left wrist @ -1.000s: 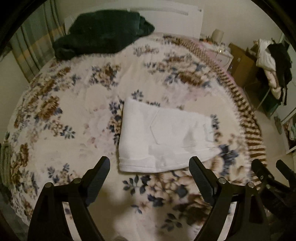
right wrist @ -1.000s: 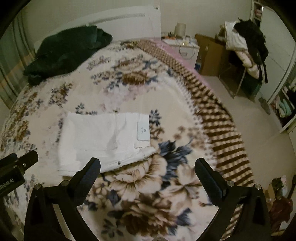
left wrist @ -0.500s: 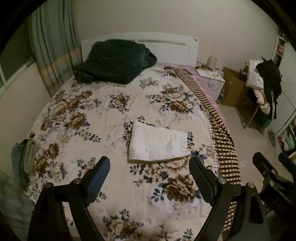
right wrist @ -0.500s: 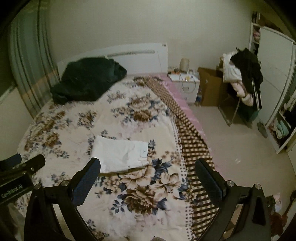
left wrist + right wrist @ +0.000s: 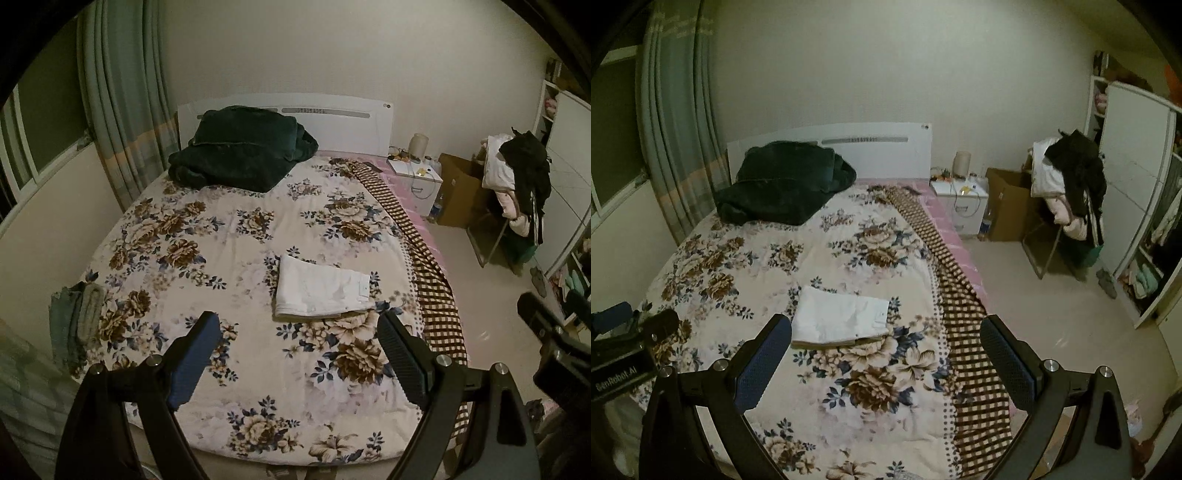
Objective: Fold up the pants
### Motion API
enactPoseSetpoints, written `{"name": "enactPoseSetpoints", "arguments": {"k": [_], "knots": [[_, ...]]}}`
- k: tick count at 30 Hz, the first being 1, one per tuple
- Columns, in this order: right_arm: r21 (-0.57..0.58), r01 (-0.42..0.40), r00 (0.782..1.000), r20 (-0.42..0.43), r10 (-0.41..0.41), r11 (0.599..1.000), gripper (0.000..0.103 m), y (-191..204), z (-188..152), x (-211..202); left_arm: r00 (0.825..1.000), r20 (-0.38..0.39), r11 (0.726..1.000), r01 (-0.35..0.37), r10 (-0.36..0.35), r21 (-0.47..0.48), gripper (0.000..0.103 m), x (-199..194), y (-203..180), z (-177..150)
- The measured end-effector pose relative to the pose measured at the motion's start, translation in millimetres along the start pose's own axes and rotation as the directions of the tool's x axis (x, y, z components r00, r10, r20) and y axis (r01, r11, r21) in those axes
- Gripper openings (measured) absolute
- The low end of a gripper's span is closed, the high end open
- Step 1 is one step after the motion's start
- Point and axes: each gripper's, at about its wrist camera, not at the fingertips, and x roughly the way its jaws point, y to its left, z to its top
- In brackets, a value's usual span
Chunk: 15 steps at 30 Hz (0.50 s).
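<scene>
Since a second ago I have lifted both grippers well back from the bed, so the whole room now shows. From my left wrist camera: the left gripper [image 5: 299, 332] has its fingers spread wide, holding nothing. The folded white pants [image 5: 321, 293] lie flat on the floral bedspread [image 5: 207, 236], toward its checked edge, well clear of the fingers. From my right wrist camera: the right gripper [image 5: 886, 336] also stands wide apart and empty, the pants [image 5: 840, 319] beyond its left finger. A dark green blanket [image 5: 783, 182] sits by the headboard.
</scene>
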Motion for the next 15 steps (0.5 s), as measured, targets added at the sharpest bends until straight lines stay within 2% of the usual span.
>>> {"name": "enactPoseSetpoints", "arguments": {"k": [5, 8, 15], "knots": [[0.009, 0.002, 1.000, 0.007, -0.002, 1.000, 0.103, 8.3, -0.2, -28.2, 1.000, -0.011, 1.000, 0.007, -0.007, 0.019, 0.088, -9.9, 3.0, -6.8], [0.007, 0.008, 1.000, 0.001, -0.008, 1.000, 0.103, 11.2, -0.6, -31.3, 1.000, -0.016, 1.000, 0.013, -0.013, 0.029, 0.100, -13.7, 3.6, -9.0], [0.006, 0.009, 1.000, -0.002, -0.009, 1.000, 0.103, 13.2, -2.4, -34.2, 1.000, 0.011, 1.000, -0.011, 0.011, 0.022, 0.100, -22.7, 8.8, -8.6]]}}
